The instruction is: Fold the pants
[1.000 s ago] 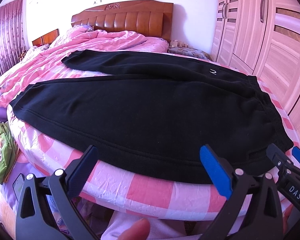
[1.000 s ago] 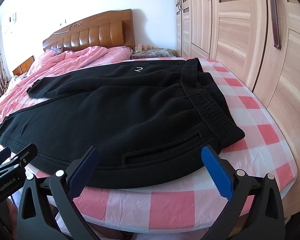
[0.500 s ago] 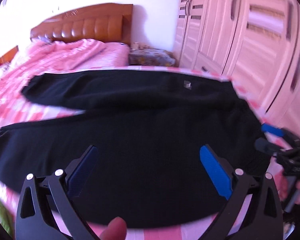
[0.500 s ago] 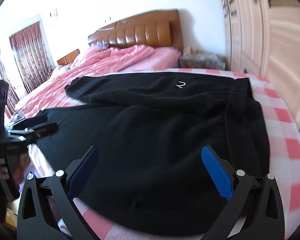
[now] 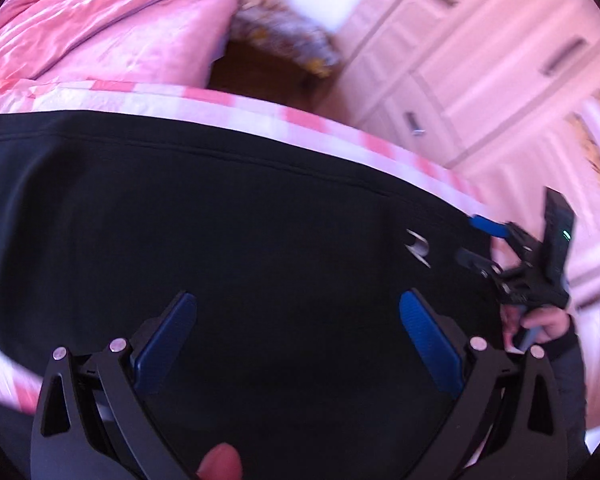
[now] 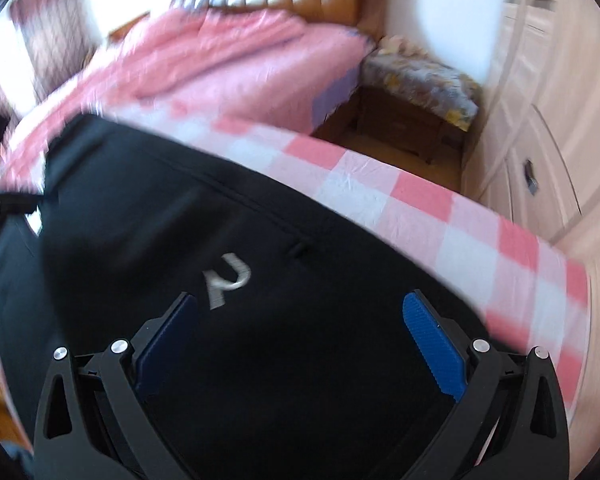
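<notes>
Both tools gape wide: the right tool (image 6: 300, 324) hovers above the pants (image 6: 228, 360), whose far edge, blurred, probably lies just ahead; left tool (image 5: 298, 320) likewise.

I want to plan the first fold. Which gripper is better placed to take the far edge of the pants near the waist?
Right, probably. The right gripper hangs open over the pants beside the logo, near their far edge. The left gripper is open too, but over the middle.

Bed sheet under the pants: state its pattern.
Pink and white checks on the bed sheet, clearest in the right wrist view.
</notes>
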Available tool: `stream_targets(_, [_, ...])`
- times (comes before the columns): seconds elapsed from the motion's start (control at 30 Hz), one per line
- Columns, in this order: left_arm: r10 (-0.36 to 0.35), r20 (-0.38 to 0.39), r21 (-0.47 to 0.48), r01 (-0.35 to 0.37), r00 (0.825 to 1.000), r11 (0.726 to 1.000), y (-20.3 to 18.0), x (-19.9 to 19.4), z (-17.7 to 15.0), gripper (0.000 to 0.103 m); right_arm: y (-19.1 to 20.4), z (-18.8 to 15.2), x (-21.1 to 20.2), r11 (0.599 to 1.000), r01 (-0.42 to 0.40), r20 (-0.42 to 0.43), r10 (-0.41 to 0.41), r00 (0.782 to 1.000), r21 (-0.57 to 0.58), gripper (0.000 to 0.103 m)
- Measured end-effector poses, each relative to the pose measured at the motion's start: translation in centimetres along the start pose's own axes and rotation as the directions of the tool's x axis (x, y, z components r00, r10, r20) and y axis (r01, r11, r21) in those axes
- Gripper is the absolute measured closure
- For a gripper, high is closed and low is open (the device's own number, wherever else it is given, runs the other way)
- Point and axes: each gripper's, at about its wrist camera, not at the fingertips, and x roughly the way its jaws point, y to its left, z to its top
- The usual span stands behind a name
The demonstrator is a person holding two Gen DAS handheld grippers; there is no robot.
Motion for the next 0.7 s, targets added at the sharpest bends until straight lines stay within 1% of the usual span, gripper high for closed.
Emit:
stream_targets(0.03, [0.015, -0.018, -0.024, -0.015, 1.0, 1.0, 0.7, 0.8, 1.2, 0.001, -0.2, 0.3, 0.5, 1.0, -0.013, -0.006, 0.013, 1.0, -0.018, 0.014])
stream_targets(0.1, [0.082, -0.083, -0.103, -0.09, 0.993, 0.991, 2.6, 2.7, 3.7, 0.002, -1.1, 1.3, 1.7, 0.998, -0.054, -0.025, 0.053, 0.998, -0.04, 0.019])
stream_targets(0.17, [0.077, -0.124, -0.173, -0.098, 0.989, 0.98, 4.3, 3.4, 4.9, 0.002, -1.4, 1.8, 2.3, 0.994, -0.098, -0.043, 0.096, 0.994, -0.047, 0.019])
stream_targets(0.2, [0.056, -0.15, -0.216, -0.088, 0.987, 0.972, 5.1, 4.1, 5.8, 0.002, -1.7, 2.2, 2.8, 0.991, -0.122, -0.053, 0.119, 0.991, -0.063, 0.021])
stream_targets(0.23, [0.049, -0.155, -0.245, -0.086, 0.987, 0.966, 5.5, 4.3, 6.4, 0.002, -1.7, 2.3, 3.1, 0.99, -0.122, -0.046, 0.118, 0.992, -0.077, 0.023])
stream_targets(0.27, [0.046, -0.144, -0.262, -0.083, 0.989, 0.961, 5.7, 4.2, 7.3, 0.002, -1.9, 2.5, 3.5, 0.988, -0.132, -0.057, 0.128, 0.99, -0.085, 0.023])
stream_targets(0.33, [0.041, -0.133, -0.266, -0.076, 0.99, 0.961, 5.7, 3.8, 8.4, 0.002, -2.3, 2.9, 3.8, 0.982, -0.164, -0.067, 0.159, 0.985, -0.088, 0.023])
stream_targets(0.4, [0.047, -0.137, -0.289, -0.085, 0.989, 0.954, 6.0, 3.8, 9.5, 0.002, -2.7, 3.2, 3.9, 0.977, -0.195, -0.056, 0.19, 0.98, -0.089, 0.024])
stream_targets(0.43, [0.033, -0.137, -0.301, -0.073, 0.99, 0.951, 6.5, 4.0, 10.1, 0.002, -2.8, 3.3, 3.8, 0.975, -0.205, -0.05, 0.201, 0.978, -0.092, 0.028])
stream_targets(0.47, [0.025, -0.134, -0.316, -0.066, 0.991, 0.947, 6.9, 4.2, 10.4, 0.002, -2.9, 3.3, 3.7, 0.97, -0.225, -0.043, 0.222, 0.974, -0.096, 0.032])
stream_targets(0.5, [0.022, -0.129, -0.335, -0.064, 0.991, 0.94, 7.2, 4.4, 10.3, 0.008, -2.7, 3.1, 3.4, 0.962, -0.253, -0.042, 0.25, 0.967, -0.098, 0.053])
stream_targets(0.53, [0.019, -0.128, -0.352, -0.063, 0.992, 0.934, 7.3, 4.5, 10.1, 0.012, -2.6, 3.0, 3.2, 0.953, -0.287, -0.044, 0.284, 0.958, -0.097, 0.063])
stream_targets(0.57, [0.017, -0.125, -0.369, -0.062, 0.992, 0.927, 7.7, 4.6, 9.8, 0.012, -2.5, 2.9, 3.0, 0.954, -0.28, -0.041, 0.277, 0.96, -0.105, 0.064])
stream_targets(0.6, [0.02, -0.113, -0.387, -0.062, 0.993, 0.92, 7.9, 4.6, 10.1, 0.013, -2.2, 2.6, 2.7, 0.955, -0.271, -0.036, 0.268, 0.963, -0.123, 0.069])
stream_targets(0.63, [0.021, -0.11, -0.394, -0.063, 0.994, 0.917, 7.6, 4.7, 9.9, 0.015, -1.9, 2.4, 2.1, 0.956, -0.256, -0.02, 0.256, 0.966, -0.145, 0.081])
stream_targets(0.67, [0.026, -0.115, -0.399, -0.07, 0.993, 0.914, 7.4, 4.8, 10.1, 0.023, -1.6, 2.1, 1.4, 0.963, -0.216, 0.006, 0.22, 0.975, -0.162, 0.09])
stream_targets(0.7, [0.032, -0.119, -0.404, -0.078, 0.992, 0.911, 7.4, 4.9, 10.2, 0.028, -1.4, 1.9, 0.8, 0.964, -0.201, 0.023, 0.208, 0.978, -0.175, 0.093])
